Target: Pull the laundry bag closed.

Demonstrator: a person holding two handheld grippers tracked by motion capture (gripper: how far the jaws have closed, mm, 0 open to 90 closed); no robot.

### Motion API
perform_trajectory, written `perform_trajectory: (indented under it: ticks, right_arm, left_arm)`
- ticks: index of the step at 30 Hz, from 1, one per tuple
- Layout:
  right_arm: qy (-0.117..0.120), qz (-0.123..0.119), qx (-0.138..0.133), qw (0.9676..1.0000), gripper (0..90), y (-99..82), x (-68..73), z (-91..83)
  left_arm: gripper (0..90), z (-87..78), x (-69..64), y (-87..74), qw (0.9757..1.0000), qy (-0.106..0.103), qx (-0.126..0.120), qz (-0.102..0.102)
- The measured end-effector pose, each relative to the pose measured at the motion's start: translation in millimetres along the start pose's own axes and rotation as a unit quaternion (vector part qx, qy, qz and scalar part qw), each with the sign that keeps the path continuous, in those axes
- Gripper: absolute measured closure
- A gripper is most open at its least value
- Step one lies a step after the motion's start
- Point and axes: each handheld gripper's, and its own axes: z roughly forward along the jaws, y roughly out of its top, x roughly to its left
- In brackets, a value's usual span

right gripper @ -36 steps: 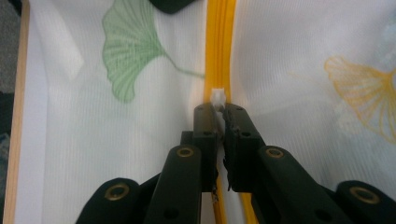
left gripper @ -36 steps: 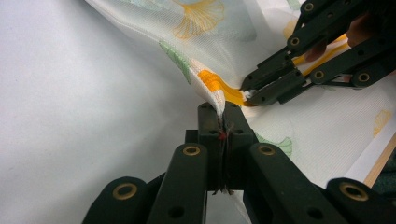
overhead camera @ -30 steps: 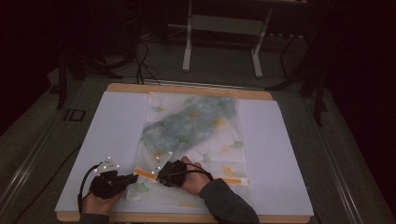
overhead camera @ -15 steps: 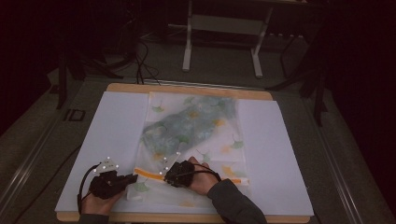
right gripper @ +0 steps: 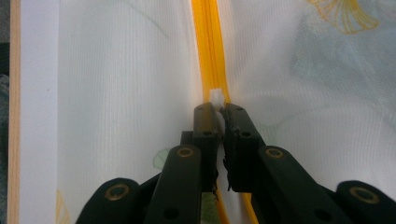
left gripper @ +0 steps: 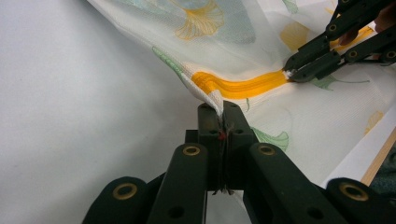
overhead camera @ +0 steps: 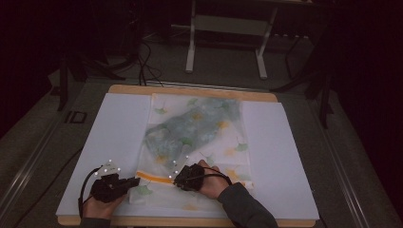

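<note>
A white mesh bag printed with ginkgo leaves lies flat on the table, with an orange zipper along its near edge. My left gripper is shut on the bag's fabric corner at the zipper's left end; its jaws pinch the mesh. My right gripper points left along the zipper and is shut on the small white zipper pull. In the left gripper view the right gripper meets the orange zipper. Between the two grippers the zipper lies flat and taut.
The bag rests on a white sheet that covers a wooden table. The sheet's near edge and the table's wooden rim run just below both hands. Metal stand legs and cables lie on the dark floor beyond.
My right gripper has slid a little to the right along the zipper with the pull, and the orange stretch between the grippers has lengthened. The left gripper has stayed put.
</note>
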Motion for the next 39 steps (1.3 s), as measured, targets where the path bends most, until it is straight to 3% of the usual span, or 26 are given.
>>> perform_trajectory:
  ticks: [39]
  right_arm:
    - [-0.013,0.013,0.019,0.9997,84.4,-32.7,-5.6,-21.5]
  left_arm:
    - [88.6,-0.5,1.1,-1.2,1.0000,0.001,0.003,-0.001]
